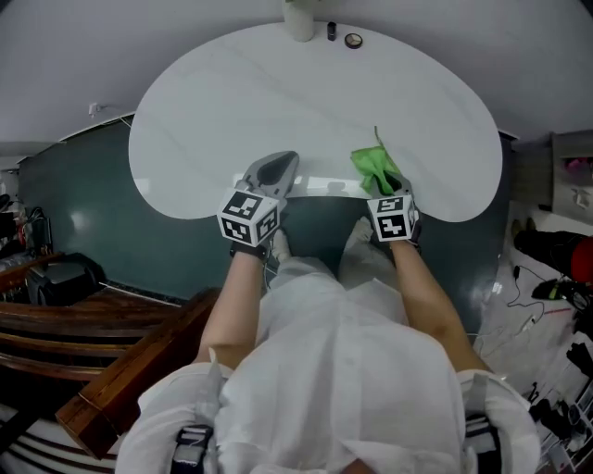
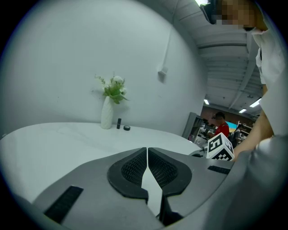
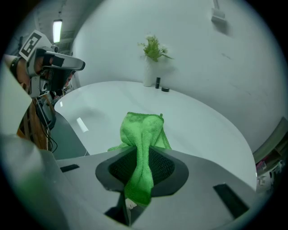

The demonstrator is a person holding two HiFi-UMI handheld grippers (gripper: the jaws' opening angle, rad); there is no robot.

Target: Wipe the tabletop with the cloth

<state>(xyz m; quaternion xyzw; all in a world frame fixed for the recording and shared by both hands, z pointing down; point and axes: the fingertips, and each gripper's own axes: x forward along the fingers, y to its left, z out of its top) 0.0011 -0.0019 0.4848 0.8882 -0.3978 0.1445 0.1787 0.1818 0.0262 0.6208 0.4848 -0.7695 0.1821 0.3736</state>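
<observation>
The right gripper [image 1: 384, 188] clamps the green cloth [image 1: 372, 165] at the white tabletop's [image 1: 306, 102] edge opposite the vase [image 1: 298, 20], the left gripper [image 1: 276, 171] is closed on nothing, and the cloth probably wants pressing flat before sweeping vaseward.

In the head view, across the upper half of the frame: tabletop [image 1: 315, 102]. At its top-centre edge, vase [image 1: 298, 20], with small cylinder [image 1: 331, 31] and ring [image 1: 353, 41] just to the right. At its lower edge, left gripper [image 1: 278, 168] left of centre and right gripper [image 1: 384, 188] right of centre, well apart. Between the right gripper's jaws, cloth [image 1: 372, 165], above the tabletop's lower edge. At lower left, off the tabletop, wooden bench [image 1: 120, 361].
</observation>
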